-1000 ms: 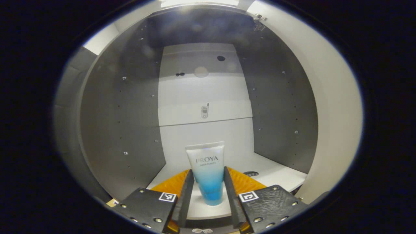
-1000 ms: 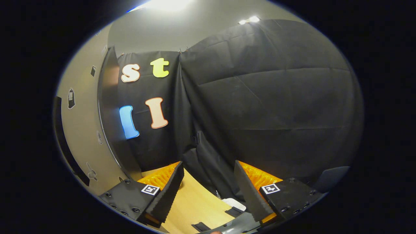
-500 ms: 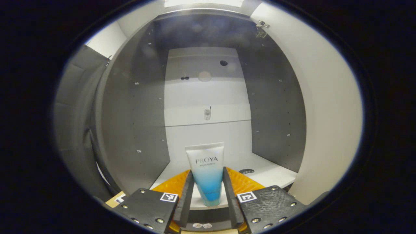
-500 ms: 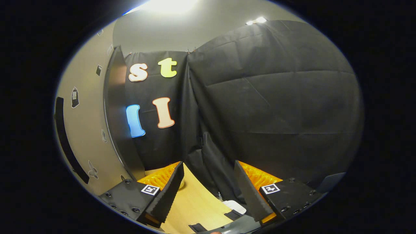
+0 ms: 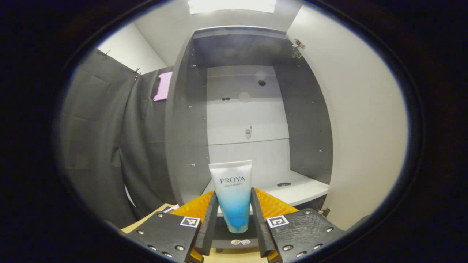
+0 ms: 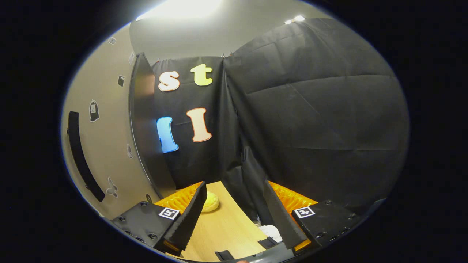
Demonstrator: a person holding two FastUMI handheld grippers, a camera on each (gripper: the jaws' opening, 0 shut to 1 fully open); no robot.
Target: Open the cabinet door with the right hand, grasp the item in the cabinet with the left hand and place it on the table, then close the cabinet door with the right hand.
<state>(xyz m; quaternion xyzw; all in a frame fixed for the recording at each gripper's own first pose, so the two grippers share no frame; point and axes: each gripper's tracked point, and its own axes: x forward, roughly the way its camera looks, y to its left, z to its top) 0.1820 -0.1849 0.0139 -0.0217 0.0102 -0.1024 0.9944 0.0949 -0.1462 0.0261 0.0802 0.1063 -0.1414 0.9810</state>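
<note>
Clamped upright in the left claw [image 5: 233, 223] at bottom centre, the tube [image 5: 233, 195] could slip from its tapered sides before reaching the desk [image 6: 219, 226], while the right claw [image 6: 234, 215] waits apart.

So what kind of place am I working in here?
Most likely a staged recording booth, not a real home: black cloth hangs as walls around a bare, open cabinet and a wooden table. The left gripper holds a tube.
</note>
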